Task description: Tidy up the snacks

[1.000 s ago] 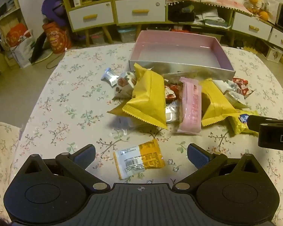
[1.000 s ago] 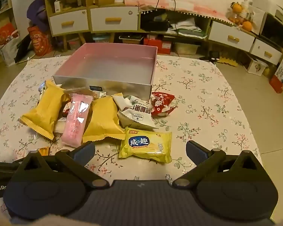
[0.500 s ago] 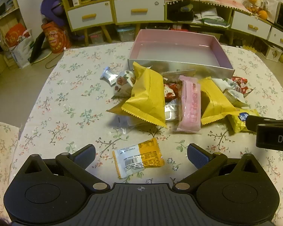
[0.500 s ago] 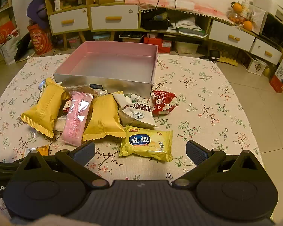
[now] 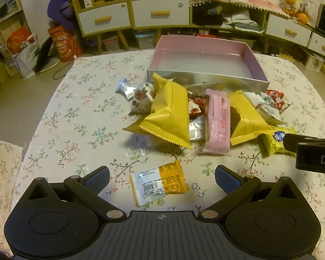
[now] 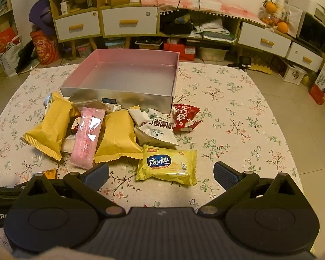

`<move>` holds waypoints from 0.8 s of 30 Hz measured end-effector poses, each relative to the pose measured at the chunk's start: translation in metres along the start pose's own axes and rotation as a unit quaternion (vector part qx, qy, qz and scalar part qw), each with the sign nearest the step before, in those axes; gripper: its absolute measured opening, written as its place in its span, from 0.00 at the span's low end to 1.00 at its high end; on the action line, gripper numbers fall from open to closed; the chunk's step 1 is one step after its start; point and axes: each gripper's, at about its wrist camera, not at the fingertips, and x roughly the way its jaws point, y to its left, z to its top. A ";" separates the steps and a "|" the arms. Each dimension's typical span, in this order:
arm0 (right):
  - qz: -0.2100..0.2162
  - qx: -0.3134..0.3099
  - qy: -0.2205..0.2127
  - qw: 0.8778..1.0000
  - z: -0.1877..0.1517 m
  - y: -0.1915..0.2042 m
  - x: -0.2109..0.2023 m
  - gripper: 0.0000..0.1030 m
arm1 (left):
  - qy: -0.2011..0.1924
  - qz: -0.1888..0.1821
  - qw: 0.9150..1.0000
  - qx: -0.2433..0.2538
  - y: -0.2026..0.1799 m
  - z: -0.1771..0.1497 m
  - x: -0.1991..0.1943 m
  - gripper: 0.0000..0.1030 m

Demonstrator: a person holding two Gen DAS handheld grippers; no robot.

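Meanwhile, your left gripper (image 5: 162, 176) and right gripper (image 6: 161, 173) both gaped empty at lower frame; snacks (image 6: 117, 137) lay heaped mid-frame before the bare box (image 6: 127, 96), upper centre.

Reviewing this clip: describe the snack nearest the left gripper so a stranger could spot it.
Start at the pink box, then come past the snack pile toward the left gripper. Alone on the floral cloth lies a small flat packet, half white with a barcode, half orange, touching no other snack.

floral tablecloth (image 5: 80, 112); pink box (image 6: 127, 73) with silver wall; yellow packets (image 5: 171, 112); pink wrapper (image 5: 218, 123).
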 end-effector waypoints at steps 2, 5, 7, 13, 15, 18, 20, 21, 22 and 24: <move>-0.002 -0.001 0.001 1.000 0.000 0.000 0.001 1.00 | 0.001 -0.001 1.000 0.000 0.000 0.000 0.000 1.00; -0.002 0.000 0.002 1.000 0.000 0.000 0.002 1.00 | 0.000 -0.002 1.000 0.000 0.001 0.001 -0.001 1.00; -0.002 0.000 0.002 1.000 0.000 0.000 0.002 1.00 | 0.000 -0.003 1.000 -0.001 0.002 0.000 0.000 1.00; -0.003 -0.003 0.004 1.000 -0.001 0.001 0.003 1.00 | 0.000 -0.003 1.000 -0.002 0.003 0.000 0.000 1.00; -0.002 -0.002 0.004 1.000 -0.001 0.001 0.002 1.00 | 0.000 -0.002 1.000 -0.002 0.004 0.000 0.000 1.00; -0.002 -0.002 0.005 1.000 -0.001 0.001 0.002 1.00 | 0.000 0.000 1.000 0.001 0.003 0.000 0.000 1.00; -0.002 -0.002 0.005 1.000 -0.001 0.001 0.002 1.00 | 0.001 0.000 1.000 0.001 0.003 0.001 0.000 1.00; -0.002 -0.002 0.005 1.000 -0.001 0.001 0.002 1.00 | 0.001 0.000 1.000 0.002 0.003 0.001 0.000 1.00; -0.002 -0.002 0.005 1.000 -0.002 0.001 0.002 1.00 | 0.001 0.000 1.000 0.001 0.003 0.001 0.000 1.00; -0.001 -0.001 0.006 1.000 -0.002 0.002 0.003 1.00 | 0.000 0.000 1.000 0.002 0.003 0.001 0.000 1.00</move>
